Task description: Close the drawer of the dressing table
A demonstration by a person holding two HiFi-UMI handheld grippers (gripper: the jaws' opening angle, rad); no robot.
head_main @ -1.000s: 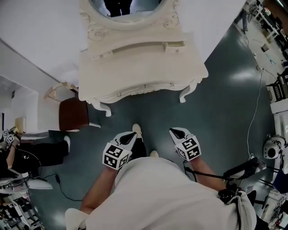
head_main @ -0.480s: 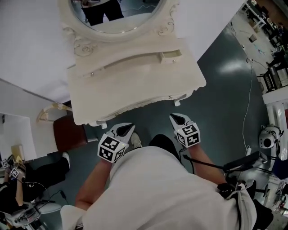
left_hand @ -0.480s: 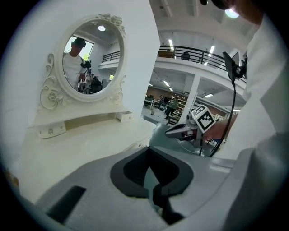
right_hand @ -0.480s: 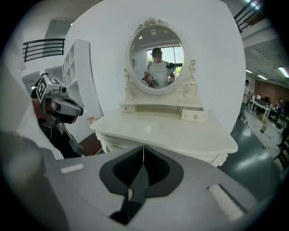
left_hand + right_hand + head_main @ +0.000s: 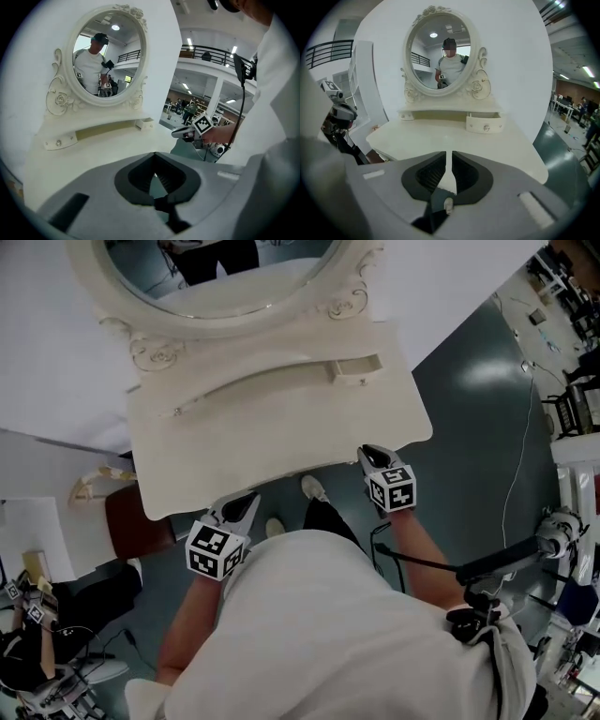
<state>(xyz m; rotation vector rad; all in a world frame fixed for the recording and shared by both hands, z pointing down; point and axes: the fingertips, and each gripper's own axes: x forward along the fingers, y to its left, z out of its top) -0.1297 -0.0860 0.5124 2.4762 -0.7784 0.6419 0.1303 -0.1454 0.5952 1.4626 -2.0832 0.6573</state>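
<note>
The cream dressing table fills the upper head view, with its oval mirror at the back. A small drawer on the right of the raised shelf stands pulled out; it shows too in the right gripper view and the left gripper view. My left gripper hovers at the table's front edge, tips together, holding nothing. My right gripper is over the front right corner; its jaws are opening, a thin slit between them and nothing in it.
A brown stool stands left of the table. The person's shoes are on the dark floor just under the front edge. Cables and equipment lie at the right, and more gear with a seated person at the lower left.
The person has stepped up to the table. Both grippers have travelled forward from over the floor to the table's front edge, the right one farther.
</note>
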